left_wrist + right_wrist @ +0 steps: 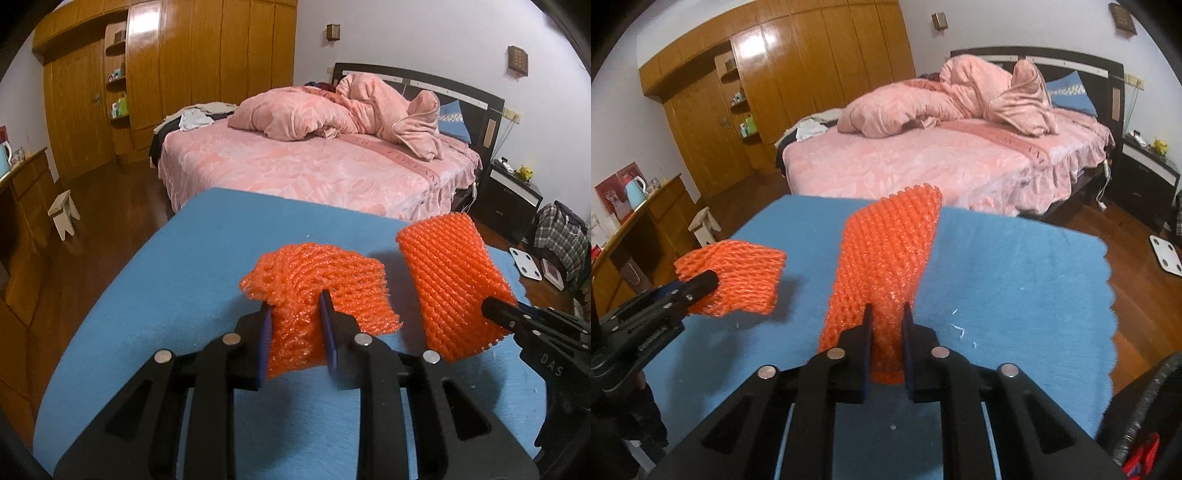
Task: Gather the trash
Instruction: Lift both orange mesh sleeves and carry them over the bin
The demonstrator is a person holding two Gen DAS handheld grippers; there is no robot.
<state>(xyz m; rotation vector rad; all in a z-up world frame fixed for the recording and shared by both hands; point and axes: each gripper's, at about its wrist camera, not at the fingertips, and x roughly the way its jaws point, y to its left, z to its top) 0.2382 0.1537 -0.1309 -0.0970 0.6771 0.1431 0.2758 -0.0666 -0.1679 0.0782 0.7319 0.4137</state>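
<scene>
Two orange foam fruit nets hang above a blue cloth-covered table (155, 295). My left gripper (295, 306) is shut on the crumpled net (321, 284), which bunches between its blue pads. The same net (738, 280) shows at the left of the right wrist view, pinched in the left gripper (701, 284). My right gripper (886, 314) is shut on the longer net (886, 258), which stands up from its fingers. That long net (454, 280) appears at the right of the left wrist view, with the right gripper (495, 310) clamped on its lower edge.
Small white scraps (958, 328) lie on the blue cloth (1015, 277) right of my right gripper. Beyond the table stand a pink bed (314, 166), wooden wardrobes (184, 66), a small white stool (64, 214) and a dark nightstand (509, 192). A white scale (1167, 254) lies on the floor.
</scene>
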